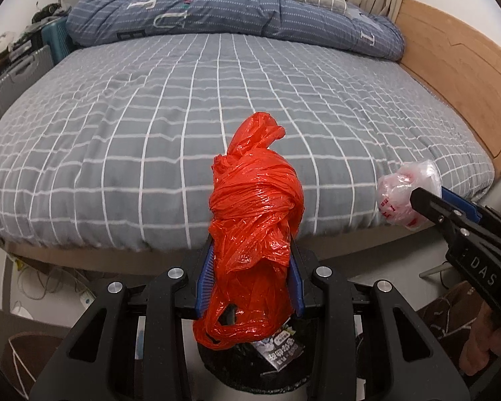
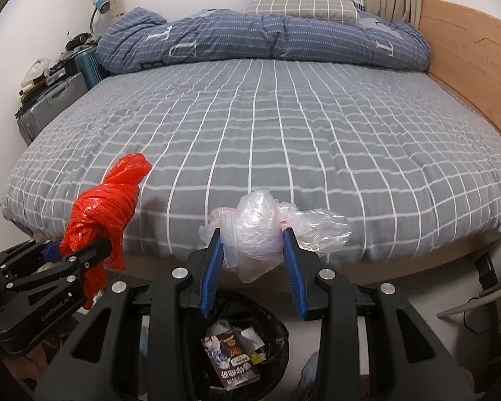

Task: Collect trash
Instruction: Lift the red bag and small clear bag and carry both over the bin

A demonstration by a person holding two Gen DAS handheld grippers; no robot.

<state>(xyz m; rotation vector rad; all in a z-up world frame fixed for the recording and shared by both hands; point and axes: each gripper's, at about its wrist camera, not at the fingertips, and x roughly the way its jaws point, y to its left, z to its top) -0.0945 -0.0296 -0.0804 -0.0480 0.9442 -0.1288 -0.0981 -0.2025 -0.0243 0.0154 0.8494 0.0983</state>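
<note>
The left gripper (image 1: 250, 267) was closed partway, its blue pads clamped on a knotted red plastic bag (image 1: 255, 207). The right gripper (image 2: 253, 260) was likewise closed partway on a crumpled clear plastic bag (image 2: 260, 230). Both loads hung off the near edge of the bed (image 2: 284, 127), over a black-lined trash bin (image 2: 277, 334) on the floor, which already held a printed wrapper (image 2: 232, 357).

To do the drop well, each bag should be centred over the bin mouth and lowered before the jaws part, because light film drifts sideways. The red bag's loose loop handle hung below the pads and could snag there.

A folded blue quilt (image 2: 250, 40), a pillow (image 2: 300, 3) and suitcases (image 2: 50, 103) lay well clear; nothing blocked the bin.
</note>
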